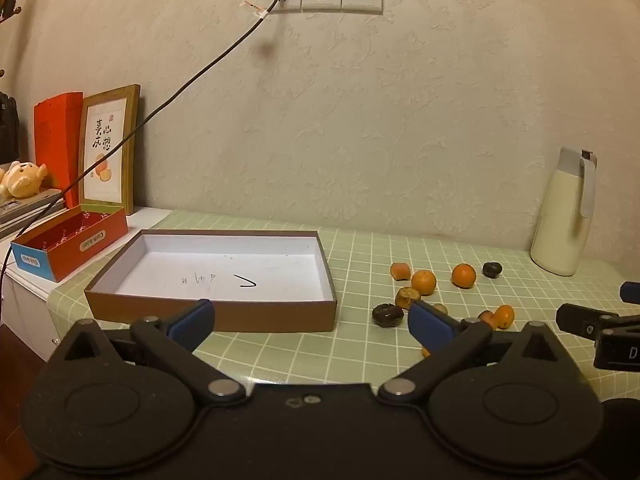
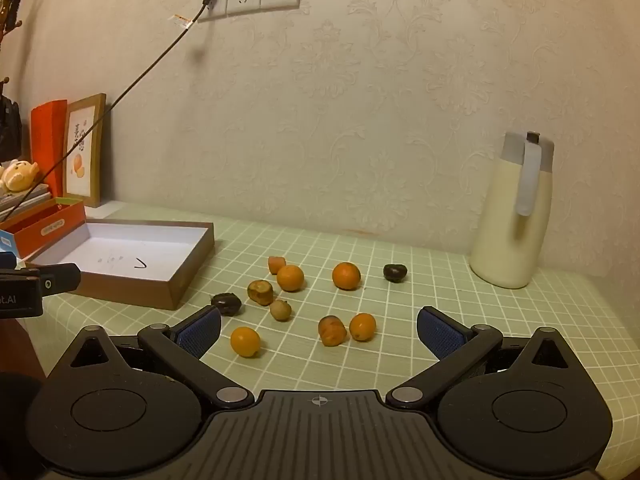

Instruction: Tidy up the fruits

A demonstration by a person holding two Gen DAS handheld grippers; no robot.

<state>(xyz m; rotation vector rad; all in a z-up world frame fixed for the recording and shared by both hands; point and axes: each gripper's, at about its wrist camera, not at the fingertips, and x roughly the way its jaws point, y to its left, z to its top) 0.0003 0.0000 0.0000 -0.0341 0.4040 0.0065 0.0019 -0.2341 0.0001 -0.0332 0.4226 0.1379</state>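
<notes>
Several small fruits lie loose on the green checked tablecloth (image 2: pixel 440 280): orange ones (image 2: pixel 346 275) (image 2: pixel 290 277) (image 2: pixel 245 341), brownish ones (image 2: pixel 331 330) (image 2: pixel 260 291) and dark ones (image 2: pixel 395 271) (image 2: pixel 227 304). A shallow brown box with a white inside (image 1: pixel 216 268) (image 2: pixel 132 256) lies empty to their left. My left gripper (image 1: pixel 310 326) is open, in front of the box's right corner. My right gripper (image 2: pixel 318 332) is open and empty, just short of the nearest fruits. The fruits also show in the left wrist view (image 1: pixel 464 275).
A cream thermos jug (image 2: pixel 514 212) stands at the back right by the wall. A red and blue carton (image 1: pixel 68 244), a framed picture (image 1: pixel 108 152) and a plush toy (image 1: pixel 22 180) sit left of the box. A black cable (image 1: pixel 200 76) runs from the wall socket.
</notes>
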